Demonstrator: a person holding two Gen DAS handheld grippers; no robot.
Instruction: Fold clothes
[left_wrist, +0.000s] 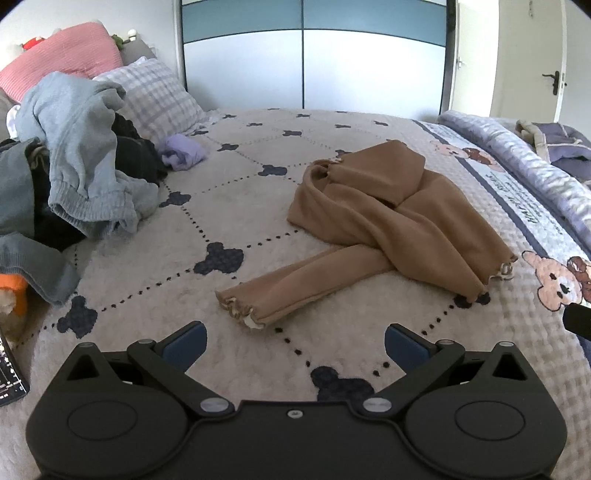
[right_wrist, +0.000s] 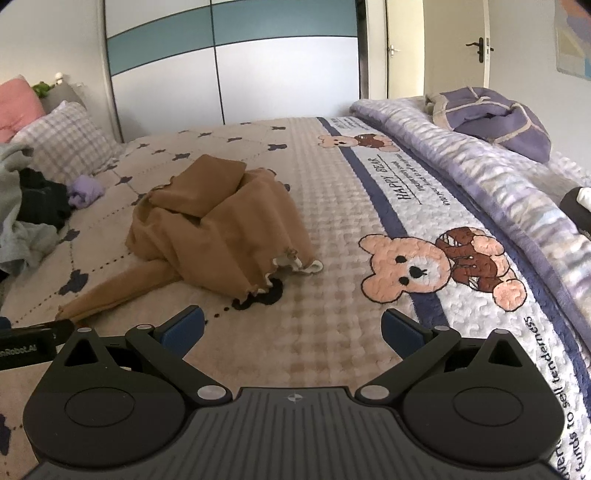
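Risk: both grippers wide open, empty, over the bed (left_wrist: 332, 354).
Left gripper (left_wrist: 295, 341), right gripper (right_wrist: 291, 328): brown top (left_wrist: 388, 218) lies bunched, so a pinch likely catches several layers.

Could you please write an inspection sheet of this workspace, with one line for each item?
Surface: bed cover with dark bear-shaped marks; teddy bear border along one side.
Job's things: brown garment lying crumpled in the middle, one sleeve stretched toward the camera, frilled hems showing.
Clutter: heap of grey and black clothes; small lilac cloth; checked pillow; pink pillow; purple bundle on a striped quilt.
Grippers: left tool open, nothing between its fingers; right tool open, also empty.
Cables: nothing seen.
Surroundings: sliding wardrobe; doors behind.
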